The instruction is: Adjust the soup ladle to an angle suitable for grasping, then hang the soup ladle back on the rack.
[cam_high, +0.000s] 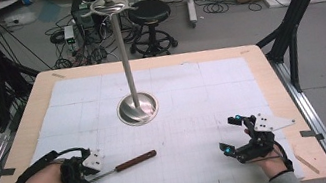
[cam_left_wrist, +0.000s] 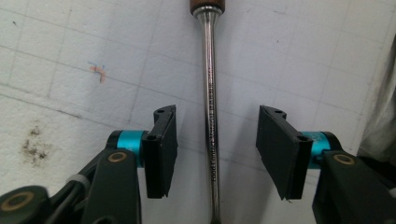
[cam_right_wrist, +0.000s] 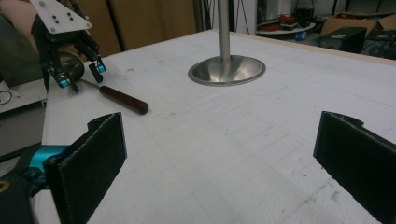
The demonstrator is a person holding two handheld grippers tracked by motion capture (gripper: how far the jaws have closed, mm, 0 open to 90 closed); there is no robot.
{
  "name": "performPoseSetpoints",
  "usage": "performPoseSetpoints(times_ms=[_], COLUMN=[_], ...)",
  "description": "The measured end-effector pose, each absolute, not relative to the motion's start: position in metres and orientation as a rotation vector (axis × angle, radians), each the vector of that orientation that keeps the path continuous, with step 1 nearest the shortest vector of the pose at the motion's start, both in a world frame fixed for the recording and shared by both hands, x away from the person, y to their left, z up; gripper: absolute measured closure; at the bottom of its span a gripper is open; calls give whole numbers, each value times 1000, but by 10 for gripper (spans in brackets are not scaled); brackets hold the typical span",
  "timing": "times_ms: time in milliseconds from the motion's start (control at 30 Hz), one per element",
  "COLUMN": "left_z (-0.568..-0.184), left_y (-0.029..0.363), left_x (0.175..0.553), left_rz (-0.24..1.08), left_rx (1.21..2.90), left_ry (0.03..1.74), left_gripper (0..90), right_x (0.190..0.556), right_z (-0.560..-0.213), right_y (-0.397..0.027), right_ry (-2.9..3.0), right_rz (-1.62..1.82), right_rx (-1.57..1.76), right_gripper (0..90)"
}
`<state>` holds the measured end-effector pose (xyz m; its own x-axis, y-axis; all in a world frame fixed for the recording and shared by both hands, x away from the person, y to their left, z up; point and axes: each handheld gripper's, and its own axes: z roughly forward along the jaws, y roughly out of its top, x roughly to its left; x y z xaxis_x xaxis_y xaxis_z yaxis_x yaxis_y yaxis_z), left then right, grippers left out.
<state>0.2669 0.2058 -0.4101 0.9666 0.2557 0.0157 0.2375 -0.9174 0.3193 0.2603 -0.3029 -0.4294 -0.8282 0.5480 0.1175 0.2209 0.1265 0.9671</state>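
The left gripper [cam_left_wrist: 212, 154] stands over a long utensil [cam_high: 122, 166] that lies flat on the white gridded mat [cam_high: 196, 116]. The utensil's steel shaft [cam_left_wrist: 210, 116] runs lengthwise straight up the gap between the two black pads [cam_left_wrist: 161, 151]. Clear mat shows on either side of the shaft, so neither pad touches it; the jaws stand roughly half open and grip nothing. The dark wooden handle [cam_high: 135, 161] lies beyond the fingertips, pointing toward the middle of the table. In the right gripper view a round steel bowl end [cam_right_wrist: 71, 65] shows behind the left gripper's fingers, on the hand side.

The right gripper [cam_high: 232, 135] rests low on the mat near the table's near edge, well apart from the utensil. Its pads [cam_right_wrist: 88, 163] stand wide apart with only bare mat between them; it holds nothing.

A steel stand [cam_high: 137, 107] with a dished round base and a tall upright pole sits ahead of both sets of fingers, near the mat's centre, well apart from the utensil.
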Motion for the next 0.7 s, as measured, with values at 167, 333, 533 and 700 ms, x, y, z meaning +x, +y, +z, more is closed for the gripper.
performPoseSetpoints(times_ms=[167, 333, 533, 700], left_z=[-409, -407, -407, -406], left_y=[199, 195, 196, 196], left_x=[267, 269, 270, 269], left_rz=[55, 56, 66, 70], left_rx=[2835, 2865, 2870, 2872], left_ry=[346, 400, 408, 376], left_gripper=[567, 735, 836, 840], right_x=[260, 260, 259, 259], right_z=[-429, -429, -428, -428], right_y=[-303, -303, -304, -304], right_ry=[2139, 2138, 2132, 2135], right_rz=[1760, 1764, 1761, 1759], right_rx=[748, 751, 752, 744], right_gripper=[15, 15, 15, 15])
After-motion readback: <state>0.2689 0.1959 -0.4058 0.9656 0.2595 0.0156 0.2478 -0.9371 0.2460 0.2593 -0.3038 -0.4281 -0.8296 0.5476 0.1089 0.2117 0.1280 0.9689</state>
